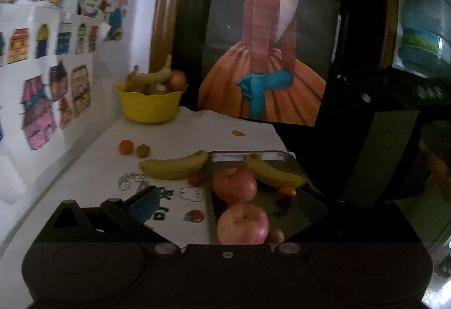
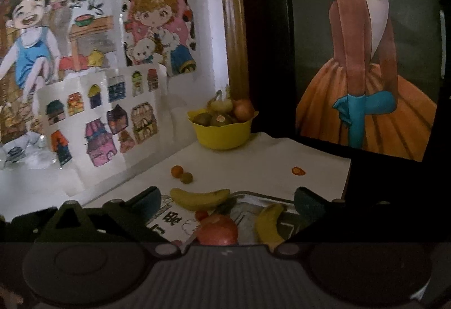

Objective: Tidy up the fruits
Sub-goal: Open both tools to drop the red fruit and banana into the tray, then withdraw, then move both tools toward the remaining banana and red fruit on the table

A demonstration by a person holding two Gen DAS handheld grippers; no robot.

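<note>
Both my left fingers (image 1: 146,200) and right fingers (image 2: 225,203) gape wide, empty, above the tray (image 1: 307,196), which already collects apples (image 1: 242,224) and a banana (image 1: 274,172); another banana (image 1: 173,165) lies just beside the tray.

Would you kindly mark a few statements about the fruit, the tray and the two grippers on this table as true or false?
1. The yellow bowl holds fruit. True.
2. Both bananas lie inside the metal tray. False: one banana lies in it, the other banana rests on the white tabletop, its tip at the tray's rim.
3. The right gripper grips an apple. False: its jaws stand open and hold nothing.
4. Two apples sit in the tray. True.
5. The left gripper is shut on a banana. False: its jaws are open and empty.
</note>
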